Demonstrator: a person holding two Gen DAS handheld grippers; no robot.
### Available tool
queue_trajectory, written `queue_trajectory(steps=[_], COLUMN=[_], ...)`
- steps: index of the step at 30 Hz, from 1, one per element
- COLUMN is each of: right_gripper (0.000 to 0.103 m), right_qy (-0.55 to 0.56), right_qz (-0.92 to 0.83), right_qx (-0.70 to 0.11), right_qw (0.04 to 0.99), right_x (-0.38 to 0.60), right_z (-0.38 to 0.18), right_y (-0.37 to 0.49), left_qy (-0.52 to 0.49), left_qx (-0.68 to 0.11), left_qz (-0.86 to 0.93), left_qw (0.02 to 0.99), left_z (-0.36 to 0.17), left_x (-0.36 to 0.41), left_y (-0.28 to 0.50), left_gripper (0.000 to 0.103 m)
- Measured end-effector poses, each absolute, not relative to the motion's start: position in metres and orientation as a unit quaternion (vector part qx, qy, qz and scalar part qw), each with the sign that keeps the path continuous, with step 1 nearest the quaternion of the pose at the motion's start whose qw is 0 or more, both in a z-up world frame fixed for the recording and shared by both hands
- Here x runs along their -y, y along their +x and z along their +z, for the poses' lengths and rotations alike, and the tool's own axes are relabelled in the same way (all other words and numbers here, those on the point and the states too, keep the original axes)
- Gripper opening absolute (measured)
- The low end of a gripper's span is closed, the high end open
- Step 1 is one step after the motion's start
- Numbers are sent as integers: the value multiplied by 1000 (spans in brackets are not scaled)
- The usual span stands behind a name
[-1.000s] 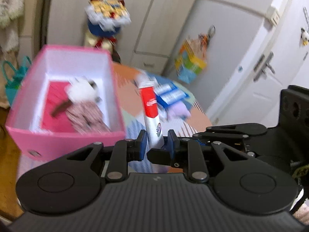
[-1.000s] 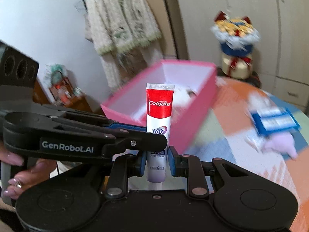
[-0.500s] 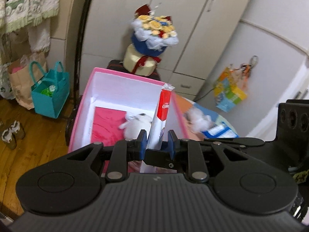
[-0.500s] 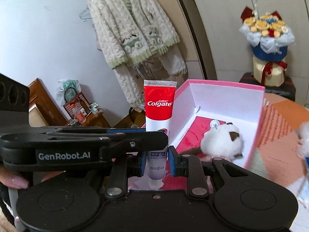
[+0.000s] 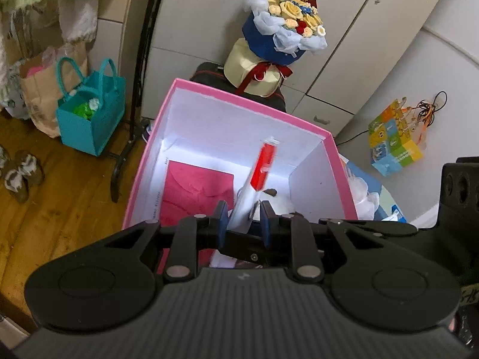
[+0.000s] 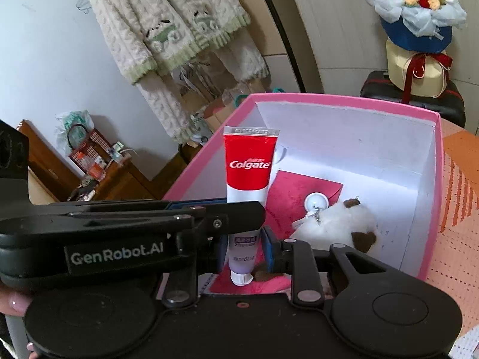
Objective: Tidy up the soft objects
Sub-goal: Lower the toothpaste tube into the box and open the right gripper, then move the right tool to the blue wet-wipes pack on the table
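A red and white Colgate toothpaste tube (image 6: 250, 179) stands upright, cap down, over the open pink box (image 6: 435, 209). My right gripper (image 6: 244, 251) has a pad on each side of its lower end. My left gripper (image 5: 244, 224) crosses it from the left and brackets the same tube (image 5: 263, 167). In both views the pads stand slightly off the tube. In the box lie a red cloth (image 6: 302, 191) and a white plush toy with brown patches (image 6: 338, 224). The left gripper's body hides the tube's middle in the right wrist view.
A flower bouquet (image 5: 284, 21) stands on a dark case behind the box. A teal bag (image 5: 89, 113) and a paper bag sit on the wooden floor at the left. Packets and a white fluffy item (image 5: 362, 191) lie on the patterned tablecloth right of the box.
Both grippers carried the tube from beside the box to above its inside. The pads of both grippers have spread a little from the tube.
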State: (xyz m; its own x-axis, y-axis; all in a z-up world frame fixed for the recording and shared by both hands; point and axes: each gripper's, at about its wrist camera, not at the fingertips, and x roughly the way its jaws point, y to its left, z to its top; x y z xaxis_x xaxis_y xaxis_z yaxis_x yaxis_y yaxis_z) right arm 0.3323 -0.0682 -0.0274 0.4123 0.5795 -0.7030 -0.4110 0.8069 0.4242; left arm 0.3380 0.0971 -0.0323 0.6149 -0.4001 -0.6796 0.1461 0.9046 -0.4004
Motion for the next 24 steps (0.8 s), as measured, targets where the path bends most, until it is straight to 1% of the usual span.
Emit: queue_trajectory(steps=[1, 2, 3, 5, 6, 11, 19, 22, 24], right_gripper=[31, 32, 38, 45, 46, 47, 51, 53, 56], right_qy=[89, 82, 77, 62, 60, 50, 4, -13, -21], right_qz=[294, 293, 290, 287, 286, 296, 291, 287, 291], right_qx=[-455, -455, -452, -442, -436, -417, -372, -356, -347], right_qw=[836, 837, 840, 848, 851, 858, 882, 889, 891], right_x=[68, 68, 70, 73, 76, 96, 117, 123, 128], right_z=[-28, -27, -26, -21, -18, -4, 27, 40, 49], right_y=[332, 333, 331, 325, 321, 298, 242, 222, 206], left_qy=[-152, -149, -146, -136, -133, -107, -64, -50, -42], left_qx=[-411, -408, -403, -389, -381, -357, -343, -332, -328], left_qz=[-155, -152, -154, -158, -160, -171, -194, -210, -226], left_qw=[886, 888, 890, 897, 901, 912, 917, 918, 916], left_z=[-33, -34, -33, -29, -26, -9, 19, 30, 37], left_x=[-97, -96, -96, -96, -97, -104, -104, -100, -97], left_y=[339, 338, 336, 329, 325, 298, 250, 229, 214], left_gripper=[22, 27, 33, 39, 43, 50, 51, 54, 55])
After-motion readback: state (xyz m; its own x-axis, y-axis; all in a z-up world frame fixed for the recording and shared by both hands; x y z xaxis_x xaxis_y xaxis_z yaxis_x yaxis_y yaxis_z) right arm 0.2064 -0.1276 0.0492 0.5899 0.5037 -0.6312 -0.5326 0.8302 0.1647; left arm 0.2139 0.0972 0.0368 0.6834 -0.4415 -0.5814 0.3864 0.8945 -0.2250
